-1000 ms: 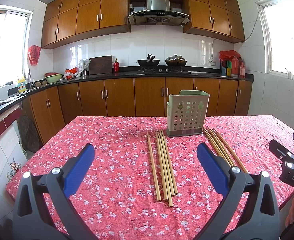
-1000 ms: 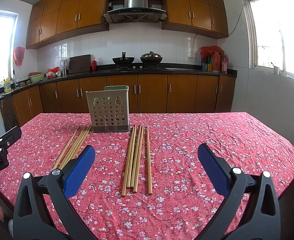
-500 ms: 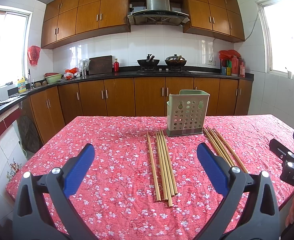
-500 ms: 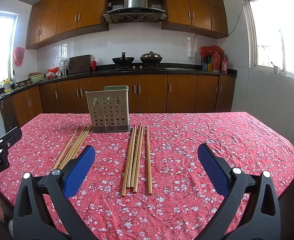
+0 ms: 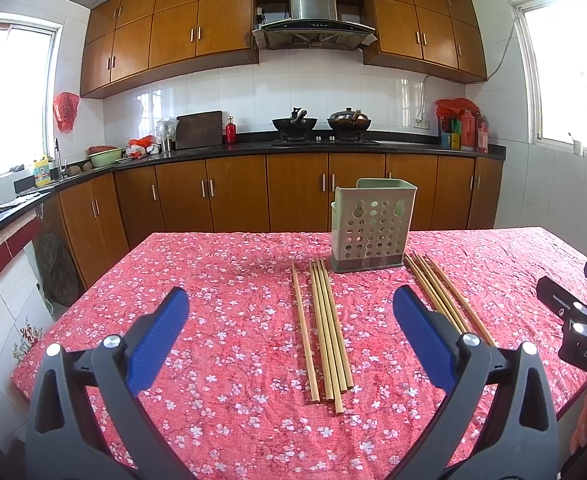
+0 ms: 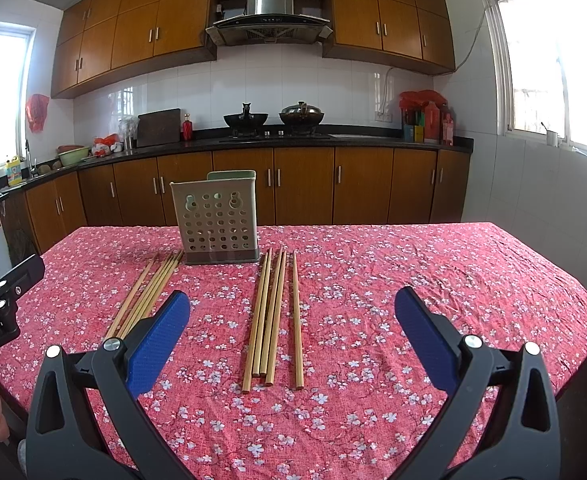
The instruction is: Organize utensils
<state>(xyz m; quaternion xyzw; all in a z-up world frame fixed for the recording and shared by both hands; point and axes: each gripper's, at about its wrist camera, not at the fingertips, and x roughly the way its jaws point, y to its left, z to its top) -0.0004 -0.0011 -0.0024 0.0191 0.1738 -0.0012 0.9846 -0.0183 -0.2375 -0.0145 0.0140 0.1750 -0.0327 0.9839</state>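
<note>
chopsticks, thin pale bamboo sticks, lie in two groups on the red floral tablecloth point(image 5: 221, 288), and none of them is in the holder yet.

from my left wrist: one group point(image 5: 325, 328) lies just ahead, five sticks side by side, their far tips near the left front corner of the pale green perforated plastic utensil holder point(image 5: 373, 226), which stands upright toward the far side of the table. the second group point(image 5: 441, 292) fans out from the holder's right corner, partly hidden behind my right blue pad. my left gripper point(image 5: 289, 332) hangs above the cloth with its jaws spread wide and nothing between them. my right gripper's black body point(image 5: 577, 320) shows at the right edge.

from my right wrist: the five-stick group point(image 6: 273, 316) lies almost straight ahead, one stick a little apart on the right. the other group point(image 6: 145, 292) lies to the left, its near ends behind my left blue pad. the holder point(image 6: 217, 218) stands beyond both, close to their far tips. my right gripper point(image 6: 293, 332) is wide apart and empty too, above the cloth.

i judge these sticks light, stiff and smooth, apt to roll or slip. i would pinch across a stick near its middle, or a bit toward the near end, so it tips upright easily for dropping into the holder. taking the separate stick first would avoid scattering the rest.
</note>
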